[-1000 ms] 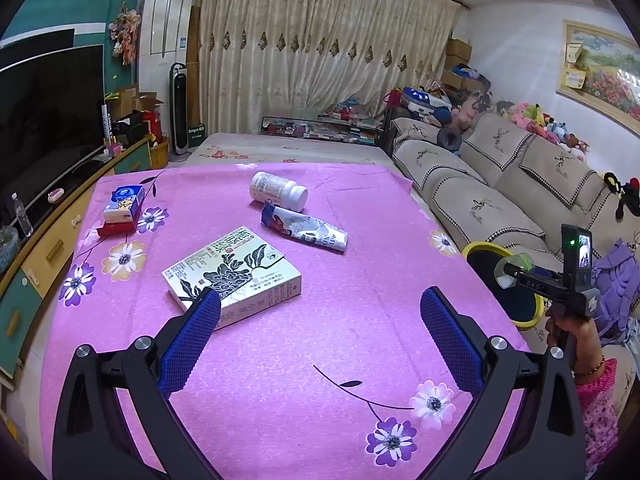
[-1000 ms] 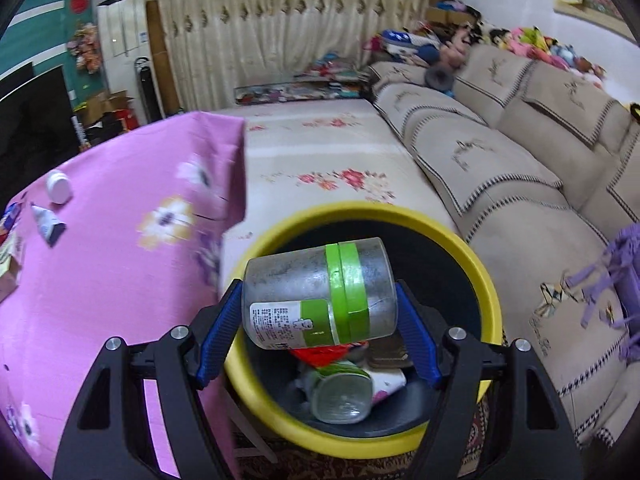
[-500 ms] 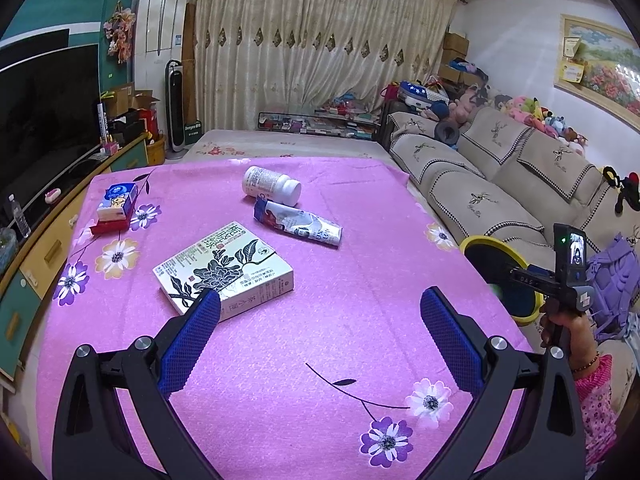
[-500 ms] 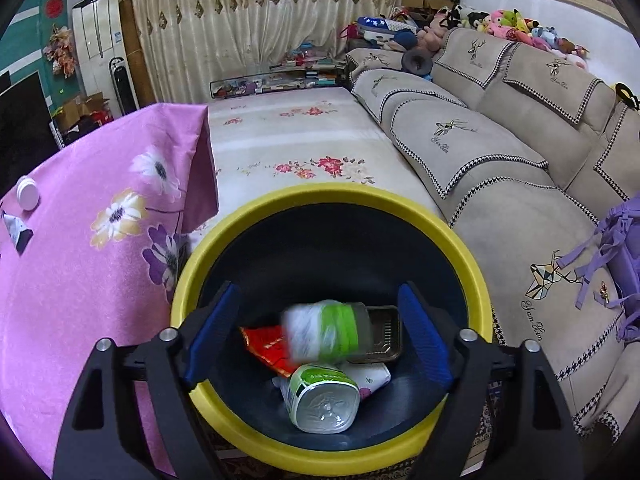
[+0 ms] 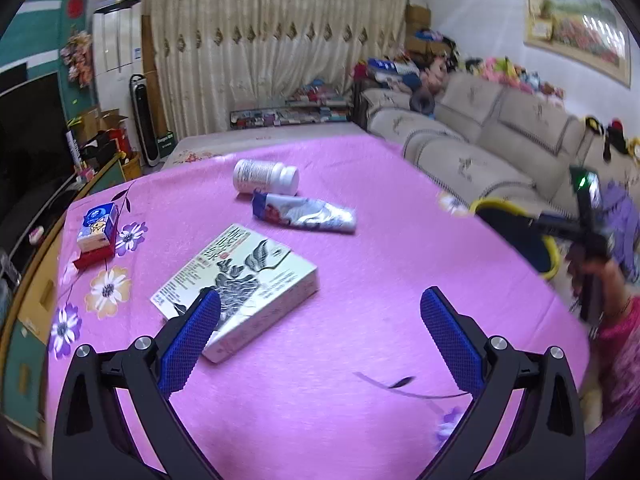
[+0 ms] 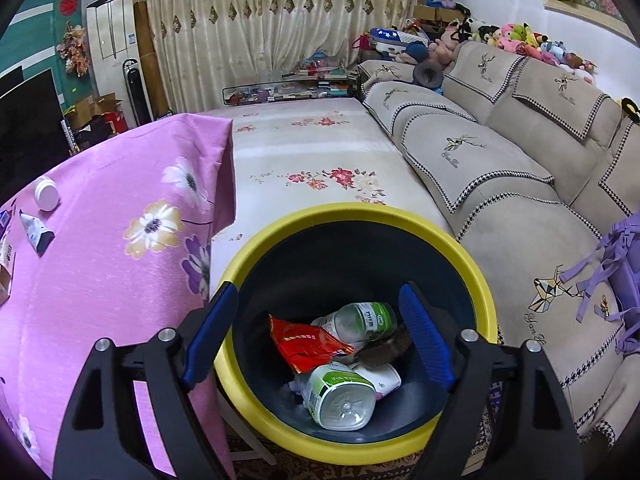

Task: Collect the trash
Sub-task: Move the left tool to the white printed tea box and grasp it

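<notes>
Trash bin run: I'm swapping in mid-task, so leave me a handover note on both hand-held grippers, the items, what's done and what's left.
Right hand-held gripper: open, empty, above the bin; its jaws have just been opening.
Left hand-held gripper: open, empty, over the table, near the box.
Done: green-banded bottle lies in the bin with another bottle and a red wrapper.
Left on the table: box, tube, white bottle, small carton.

Left claw (image 5: 320, 312) open above pink tablecloth (image 5: 360, 280); box (image 5: 240, 284) beside left pad.
</notes>
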The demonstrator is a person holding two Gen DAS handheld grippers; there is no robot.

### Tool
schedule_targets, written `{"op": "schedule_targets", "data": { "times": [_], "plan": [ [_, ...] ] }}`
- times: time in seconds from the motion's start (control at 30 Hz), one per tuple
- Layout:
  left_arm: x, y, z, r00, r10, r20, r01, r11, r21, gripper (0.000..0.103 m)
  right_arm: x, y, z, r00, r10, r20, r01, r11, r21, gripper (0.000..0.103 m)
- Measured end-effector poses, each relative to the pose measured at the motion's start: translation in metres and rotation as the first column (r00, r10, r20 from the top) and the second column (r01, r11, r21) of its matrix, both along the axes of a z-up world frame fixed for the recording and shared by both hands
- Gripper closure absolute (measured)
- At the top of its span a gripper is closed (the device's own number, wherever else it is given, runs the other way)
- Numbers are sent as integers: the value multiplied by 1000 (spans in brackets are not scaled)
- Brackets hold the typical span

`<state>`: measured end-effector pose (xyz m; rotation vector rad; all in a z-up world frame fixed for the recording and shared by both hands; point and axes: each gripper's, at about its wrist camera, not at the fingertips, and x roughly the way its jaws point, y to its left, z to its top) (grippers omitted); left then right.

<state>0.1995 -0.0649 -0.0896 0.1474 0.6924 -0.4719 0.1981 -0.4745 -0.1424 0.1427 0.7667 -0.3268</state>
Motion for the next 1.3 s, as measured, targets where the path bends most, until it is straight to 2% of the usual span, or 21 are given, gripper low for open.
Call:
{"op": "schedule_targets", "data": {
  "times": [0.23, 0.5, 0.63, 0.73, 0.87, 0.97, 1.1, 1.17, 1.23, 1.3],
  "plan": [
    [42, 19, -23, 997, -58, -59, 59, 998, 14, 5, 7, 16, 7, 999, 38, 6, -38, 999, -12, 25],
    [78, 36, -36, 996, -59, -73, 66, 992, 104, 5, 18, 28, 6, 999, 52, -6, -52, 999, -17, 25],
    [91, 39, -37, 991, -104, -84, 115, 983, 142, 5, 23, 29, 5, 998, 56, -13, -56, 998, -9, 25],
    [104, 41, -37, 979, -147, -139, 162, 981, 108, 5, 27, 31, 5, 998, 58, -20, -58, 998, -18, 25],
    [127, 45, -43, 944, -209, -254, 221, 975, 19, 5, 28, 31, 4, 998, 53, -19, -53, 999, -7, 25],
    [132, 45, -48, 919, -253, -303, 252, 967, -42, 5, 27, 28, 4, 999, 47, -17, -47, 999, 11, 25],
    [117, 30, -49, 900, -309, -308, 315, 948, -31, 5, 25, 23, 5, 999, 39, -15, -39, 999, 12, 25],
    [105, 20, -50, 894, -328, -305, 344, 939, 1, 5, 24, 20, 5, 999, 37, -11, -37, 999, 16, 25],
    [91, 7, -52, 901, -324, -288, 357, 931, 70, 5, 23, 19, 6, 999, 36, -9, -36, 999, 19, 25],
    [86, -3, -53, 913, -300, -277, 340, 934, 110, 5, 23, 19, 6, 999, 37, -8, -36, 999, 19, 25]
  ]
}}
